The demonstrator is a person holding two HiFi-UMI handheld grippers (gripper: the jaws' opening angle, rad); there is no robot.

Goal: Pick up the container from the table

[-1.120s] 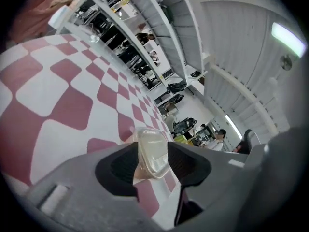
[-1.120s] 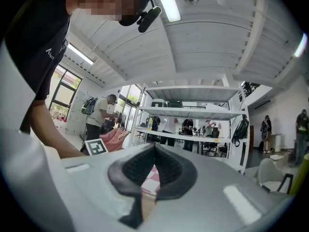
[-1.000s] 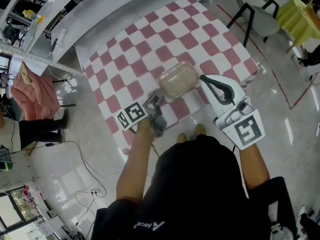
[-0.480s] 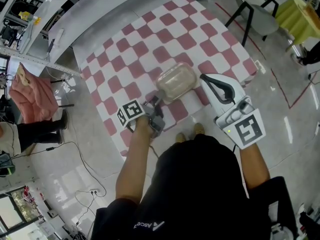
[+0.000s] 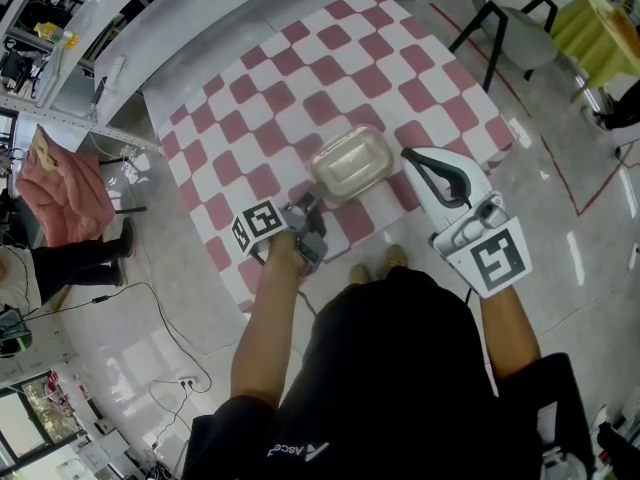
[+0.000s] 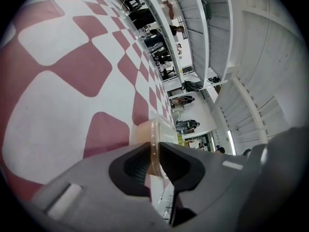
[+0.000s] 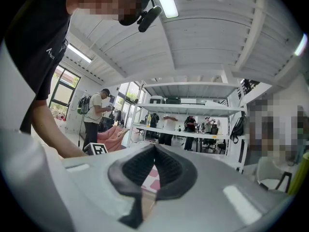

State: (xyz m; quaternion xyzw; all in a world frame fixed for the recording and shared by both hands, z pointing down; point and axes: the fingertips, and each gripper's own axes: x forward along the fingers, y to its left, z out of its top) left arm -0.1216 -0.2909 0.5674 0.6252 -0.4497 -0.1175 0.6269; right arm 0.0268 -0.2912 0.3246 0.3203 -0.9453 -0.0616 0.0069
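Observation:
A clear plastic container [image 5: 350, 164] with pale beige contents sits on the pink-and-white checkered table [image 5: 290, 78], near its front edge. My left gripper [image 5: 312, 201] reaches its near-left corner. In the left gripper view the container's rim [image 6: 153, 134] stands between the closing jaws of the left gripper [image 6: 154, 151], and the pads touch it on both sides. My right gripper [image 5: 407, 154] hovers just right of the container, not touching it. In its own view the right gripper [image 7: 154, 147] has its tips together with nothing between them.
The table's front edge [image 5: 300, 288] is close to the person's body. A chair [image 5: 510, 28] and a yellow-green cloth [image 5: 595, 28] stand off the far right corner. Pink fabric [image 5: 62, 183] and cables [image 5: 150, 298] lie at the left. Shelves [image 7: 188, 109] and a person [image 7: 96, 112] are far behind.
My left gripper has sunk a little and rolled slightly at the container's corner. The container and my right gripper have stayed where they were.

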